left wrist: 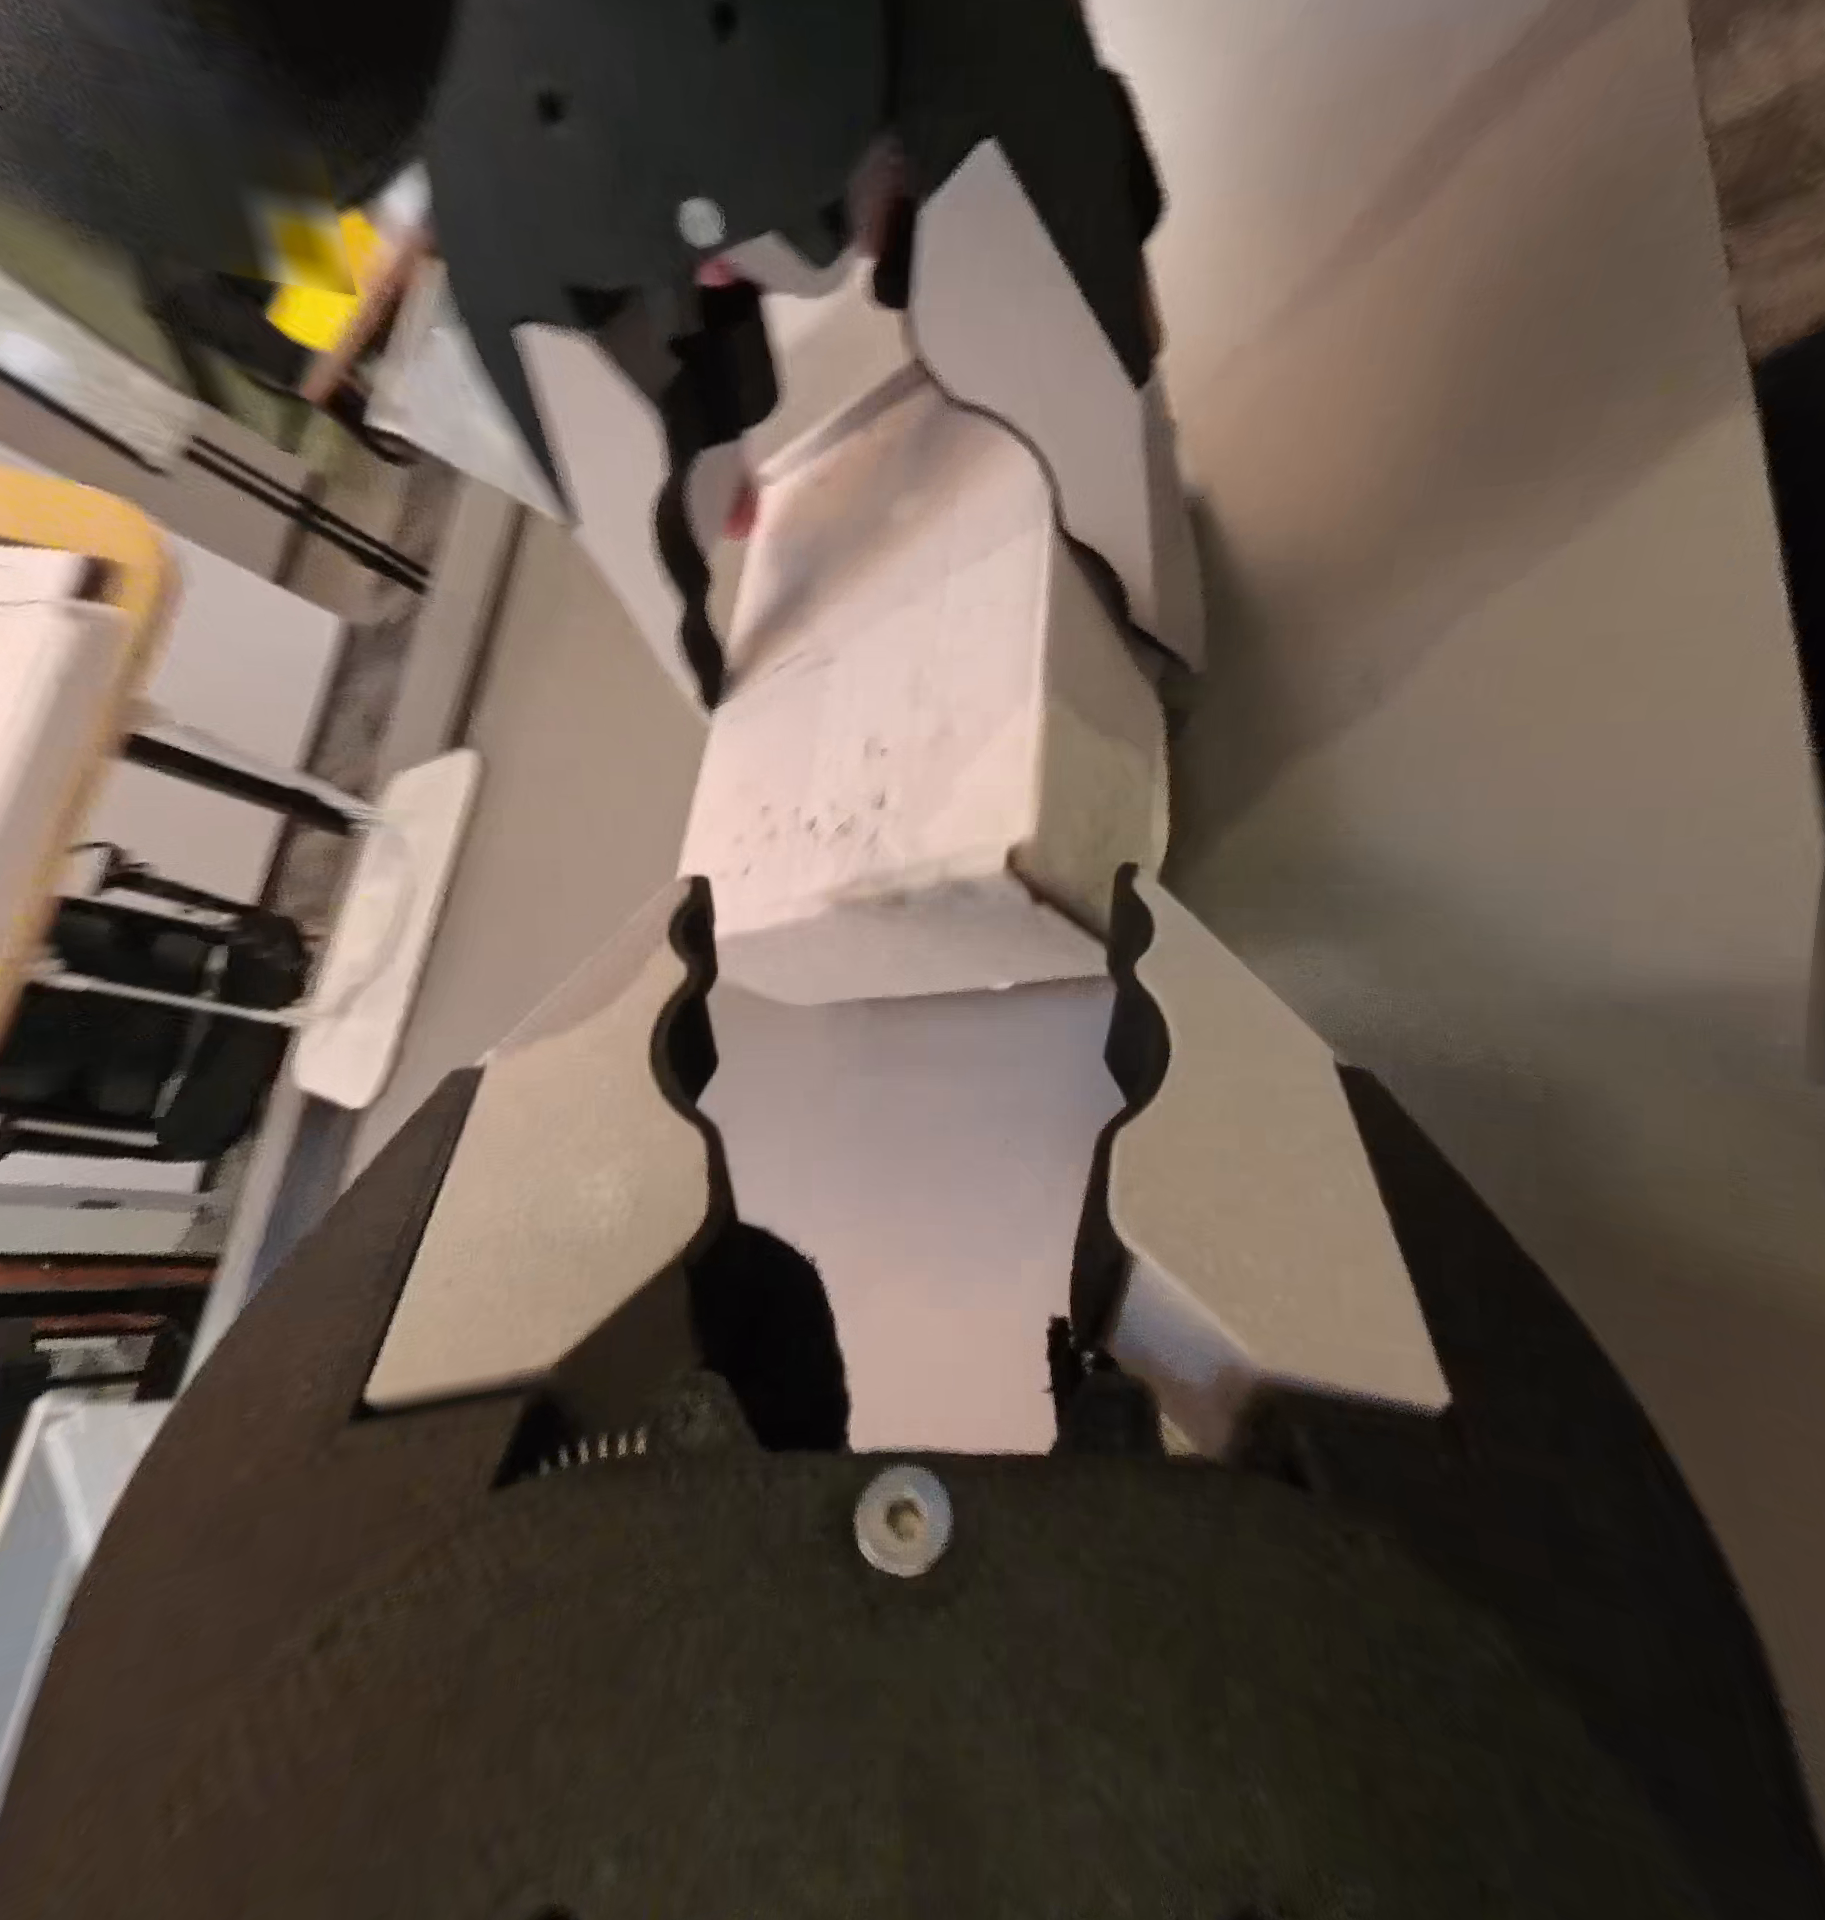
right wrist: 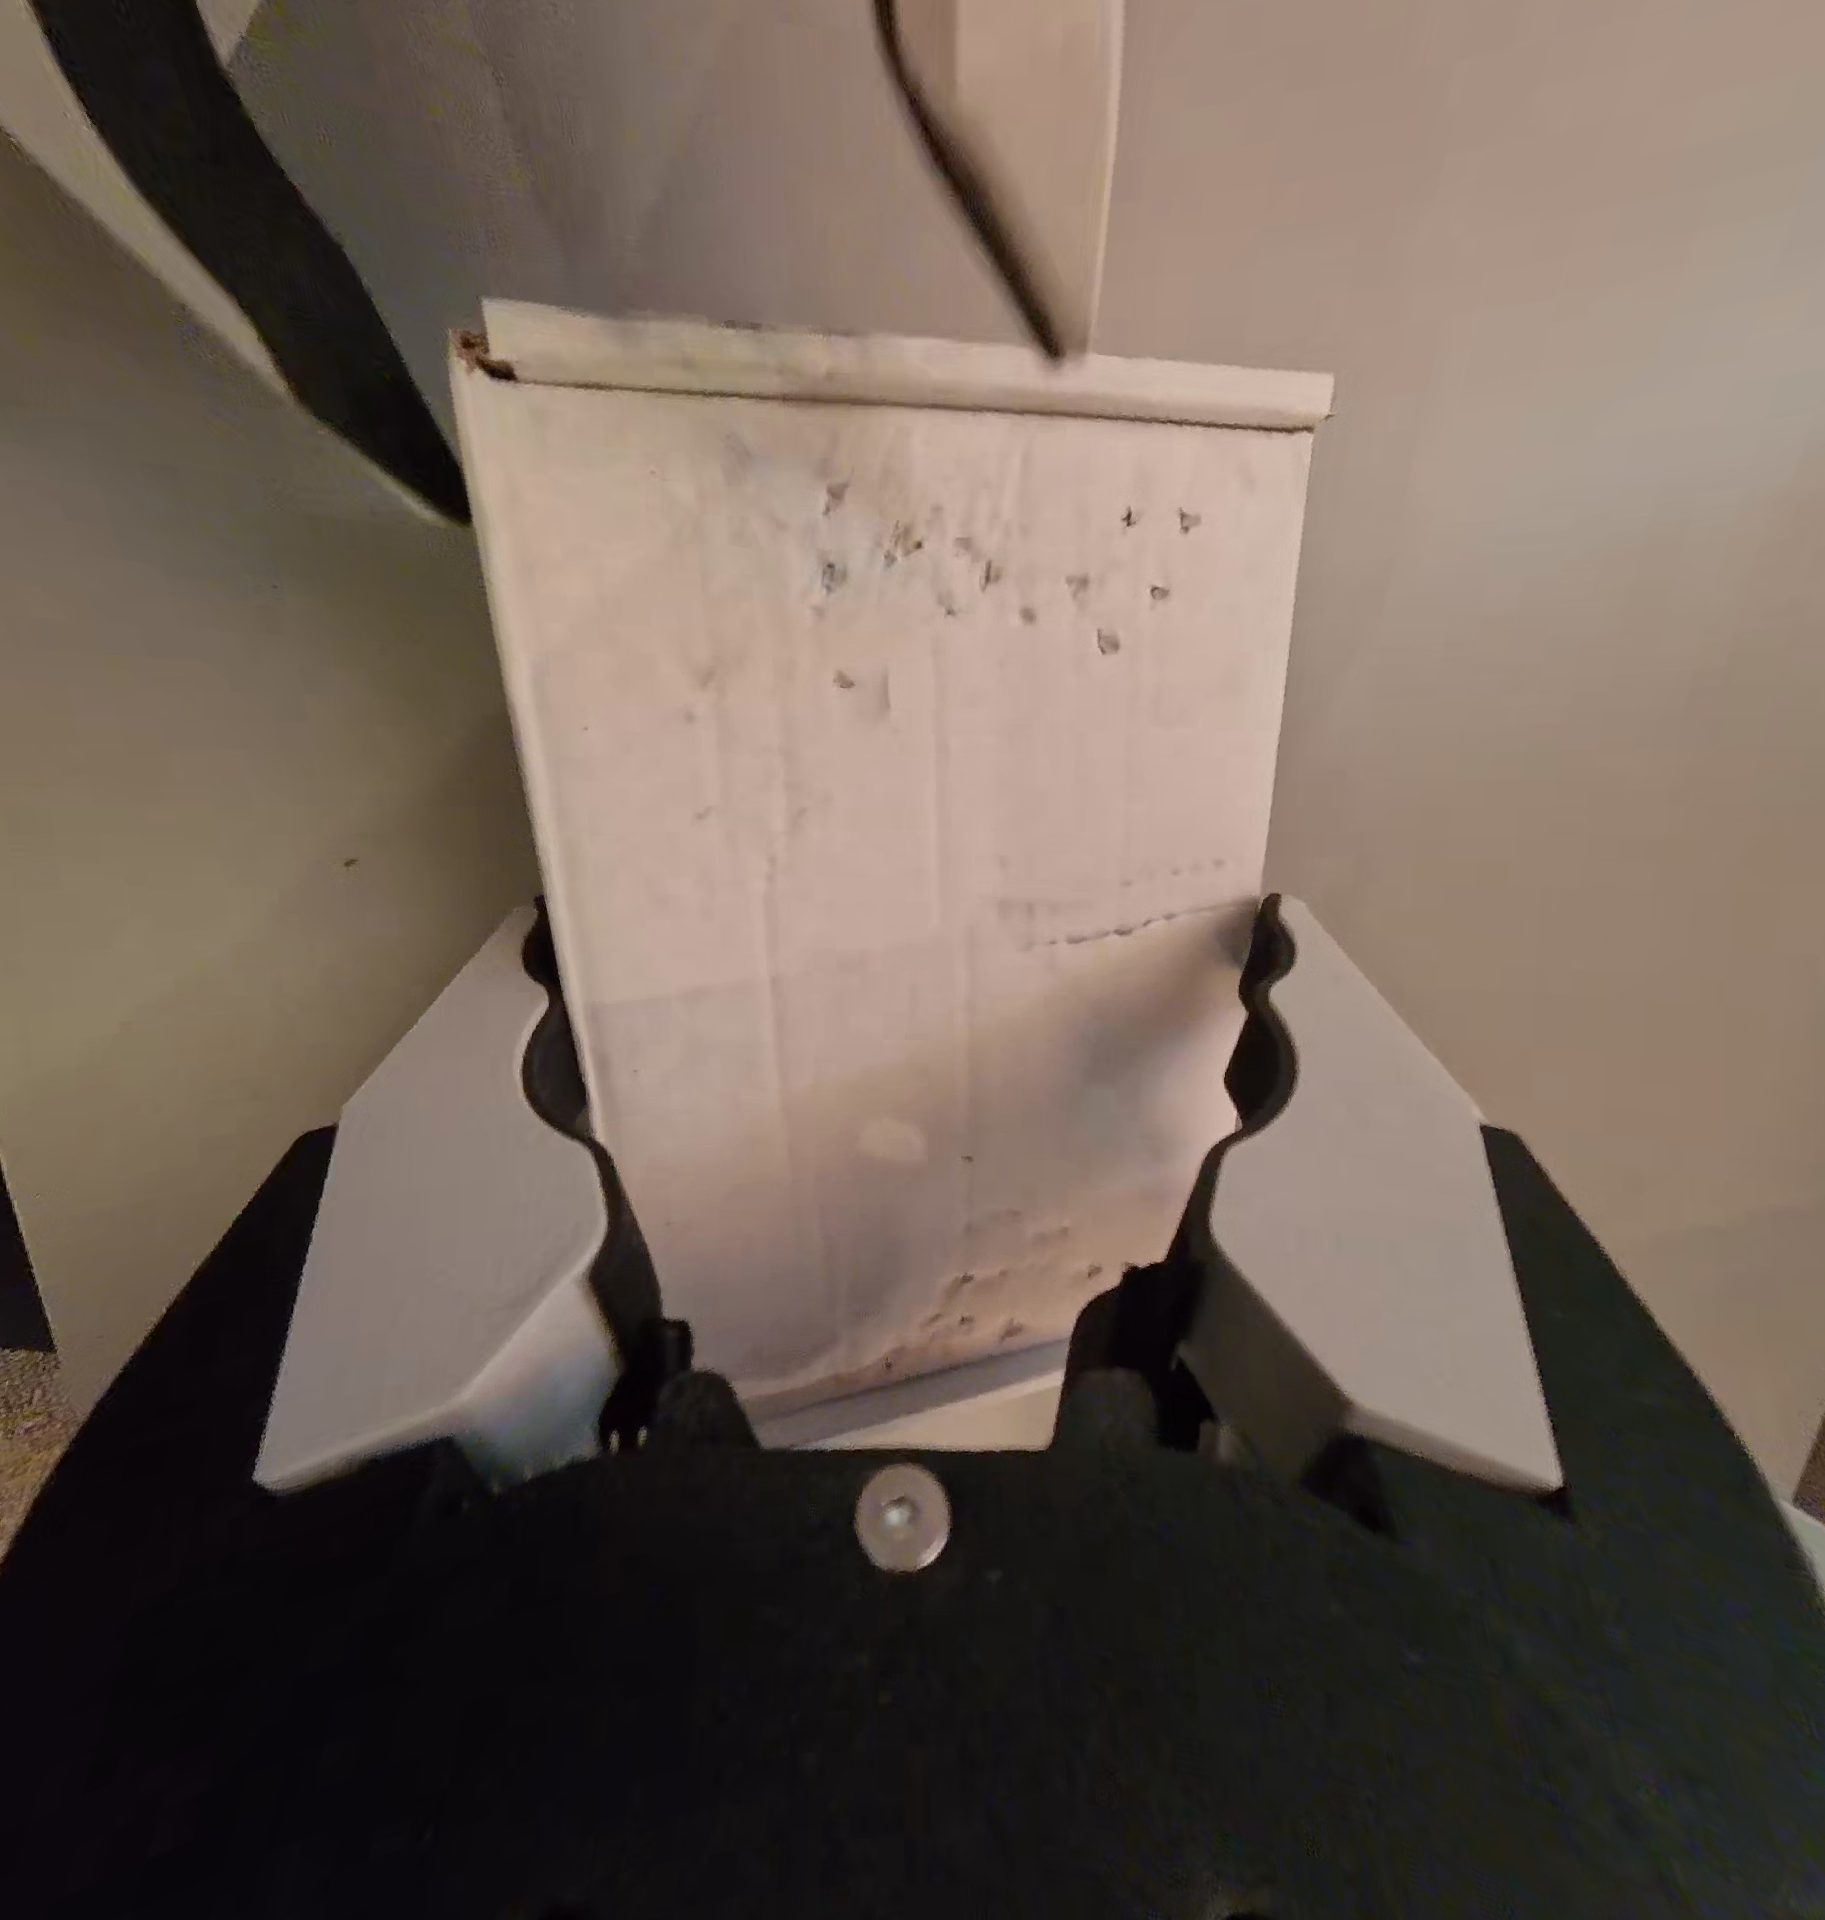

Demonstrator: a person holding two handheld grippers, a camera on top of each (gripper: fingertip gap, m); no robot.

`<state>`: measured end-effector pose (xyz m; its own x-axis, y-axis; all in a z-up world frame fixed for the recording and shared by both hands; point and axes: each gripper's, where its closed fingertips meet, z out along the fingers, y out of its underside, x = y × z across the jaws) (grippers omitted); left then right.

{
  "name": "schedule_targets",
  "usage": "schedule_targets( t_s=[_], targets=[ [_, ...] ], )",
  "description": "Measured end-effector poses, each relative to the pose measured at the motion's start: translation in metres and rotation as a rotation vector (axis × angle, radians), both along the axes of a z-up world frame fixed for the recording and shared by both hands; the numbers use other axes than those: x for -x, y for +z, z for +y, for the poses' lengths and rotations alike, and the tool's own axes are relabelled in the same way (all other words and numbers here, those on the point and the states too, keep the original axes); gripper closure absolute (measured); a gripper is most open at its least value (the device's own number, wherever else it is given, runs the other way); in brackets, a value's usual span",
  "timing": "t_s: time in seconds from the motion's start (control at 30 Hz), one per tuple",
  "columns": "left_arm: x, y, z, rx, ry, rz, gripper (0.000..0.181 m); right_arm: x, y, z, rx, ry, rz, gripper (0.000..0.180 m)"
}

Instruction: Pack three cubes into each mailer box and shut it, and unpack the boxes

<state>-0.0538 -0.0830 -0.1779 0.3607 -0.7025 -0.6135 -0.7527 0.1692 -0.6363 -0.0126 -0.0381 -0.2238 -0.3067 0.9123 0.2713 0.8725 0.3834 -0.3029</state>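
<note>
Cardboard fills the centre of both views: a white mailer box (right wrist: 887,831), lid down and scuffed with small dark punctures, sits on the pale tabletop (right wrist: 212,675) with a gripper at each end. In the right wrist view the right gripper (right wrist: 903,997) has its fingers spread to either side of the near end of the box, the left-hand finger (right wrist: 565,1049) right at the cardboard edge, the other just beside it; whether they are pressing in I cannot tell. In the left wrist view the left gripper (left wrist: 913,966) shows its fingers apart as well, straddling the box's closer end at mid-frame, and the right gripper appears at the top of that frame, facing back along the box. Trouble, as I judge it, comes from the two ends: if one gripper pushes or lifts ahead of the other, the box could twist or skid across the smooth tabletop. A light squeeze on such worn cardboard may bow the walls instead of holding, and if the front flap is not tucked, the lid could spring up and any cubes inside shift or spill. Cubes themselves are not visible. Blurred shelving and a yellow-edged object (left wrist: 77,582) crowd the left side of the left wrist view.
</note>
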Motion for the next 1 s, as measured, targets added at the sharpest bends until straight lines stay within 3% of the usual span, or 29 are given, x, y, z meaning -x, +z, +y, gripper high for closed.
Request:
schedule_targets(
  t_s=[0.17,0.3,0.43,0.6,0.73,1.0],
  targets=[
    [0.029,0.038,0.017,-0.085,0.089,-0.185,0.124,-0.04,0.074,0.055,-0.073,-0.084,0.121,0.053],
    [0.04,0.019,0.04,-0.067,0.142,-0.235,0.131,-0.108,0.141,0.143,-0.235,-0.199,0.121,0.053],
    [0.025,0.002,0.057,-0.028,0.123,-0.262,0.135,-0.184,0.164,0.229,-0.324,-0.305,-0.032,0.054],
    [0.012,-0.008,0.074,-0.034,0.108,-0.242,0.152,-0.248,0.143,0.306,-0.344,-0.357,-0.227,0.054],
    [0.012,-0.008,0.078,-0.049,0.103,-0.245,0.153,-0.26,0.108,0.342,-0.316,-0.331,-0.288,0.054],
    [0.014,-0.006,0.078,-0.069,0.094,-0.254,0.152,-0.246,0.034,0.37,-0.174,-0.255,-0.308,0.053]
  ],
)
